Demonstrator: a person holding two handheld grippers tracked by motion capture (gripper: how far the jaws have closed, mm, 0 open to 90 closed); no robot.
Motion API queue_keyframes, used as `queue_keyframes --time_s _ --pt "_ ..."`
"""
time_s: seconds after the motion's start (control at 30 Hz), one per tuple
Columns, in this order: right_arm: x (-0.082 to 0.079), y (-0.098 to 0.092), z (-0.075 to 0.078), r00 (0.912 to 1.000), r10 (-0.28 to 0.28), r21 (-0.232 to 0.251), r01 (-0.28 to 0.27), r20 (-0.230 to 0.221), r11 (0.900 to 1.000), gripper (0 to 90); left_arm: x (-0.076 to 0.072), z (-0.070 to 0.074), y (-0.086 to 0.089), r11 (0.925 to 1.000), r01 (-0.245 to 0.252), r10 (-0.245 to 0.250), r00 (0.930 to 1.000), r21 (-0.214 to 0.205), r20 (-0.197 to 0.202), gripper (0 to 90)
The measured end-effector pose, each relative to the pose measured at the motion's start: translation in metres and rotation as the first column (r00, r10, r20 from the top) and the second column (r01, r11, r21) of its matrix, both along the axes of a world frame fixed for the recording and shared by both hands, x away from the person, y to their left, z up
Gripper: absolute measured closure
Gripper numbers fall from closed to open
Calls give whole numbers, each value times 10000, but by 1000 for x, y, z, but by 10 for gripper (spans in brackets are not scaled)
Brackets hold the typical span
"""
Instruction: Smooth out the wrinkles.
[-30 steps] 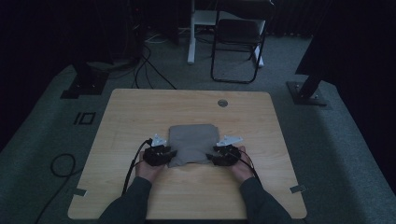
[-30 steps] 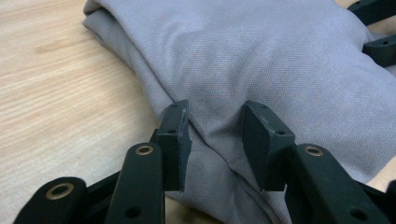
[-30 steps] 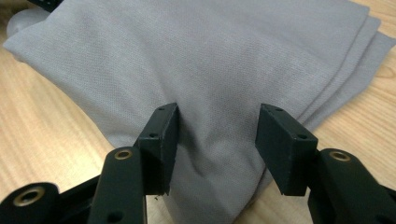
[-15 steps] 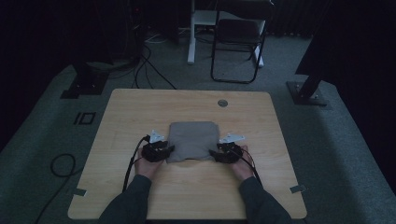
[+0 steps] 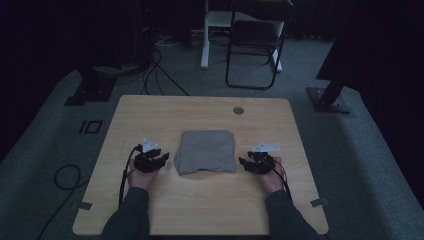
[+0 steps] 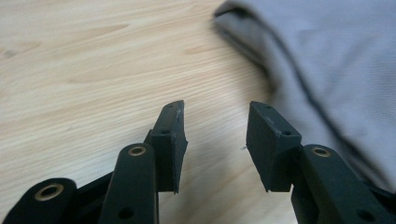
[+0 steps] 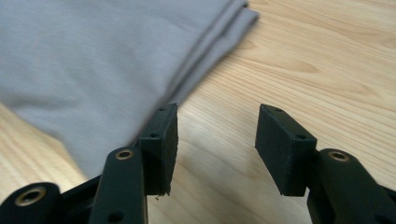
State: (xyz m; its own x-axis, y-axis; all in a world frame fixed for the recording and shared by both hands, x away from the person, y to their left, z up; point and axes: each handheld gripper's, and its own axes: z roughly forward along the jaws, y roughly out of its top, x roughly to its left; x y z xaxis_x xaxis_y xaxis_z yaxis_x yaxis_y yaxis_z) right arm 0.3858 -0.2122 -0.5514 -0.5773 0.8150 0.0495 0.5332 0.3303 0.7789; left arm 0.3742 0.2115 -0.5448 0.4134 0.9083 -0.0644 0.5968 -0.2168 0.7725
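Grippers flanking folded grey cloth (image 5: 207, 151) on table (image 5: 150, 110): left gripper (image 5: 159, 159) just off cloth's left edge, jaws apart, just been opening, nothing between; right gripper (image 5: 248, 163) just off its right edge, jaws apart, empty. Beyond cloth, small round grommet (image 5: 238, 110); farther, chair (image 5: 255, 45).

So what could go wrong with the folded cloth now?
The folded grey cloth lies loose on the table, with both the left gripper and the right gripper open beside it and nothing between their jaws. A sideways bump from either one might slide it or flip its layered edge open. A later grab at that edge may catch only the top layer, so the fold could come apart.
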Motion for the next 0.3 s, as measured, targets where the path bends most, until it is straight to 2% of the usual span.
queue_keyframes --time_s 0.3 --pt "4 -11 -4 9991 -413 -91 412 -98 9991 486 9 -8 9 9984 -555 559 9981 144 -271 566"
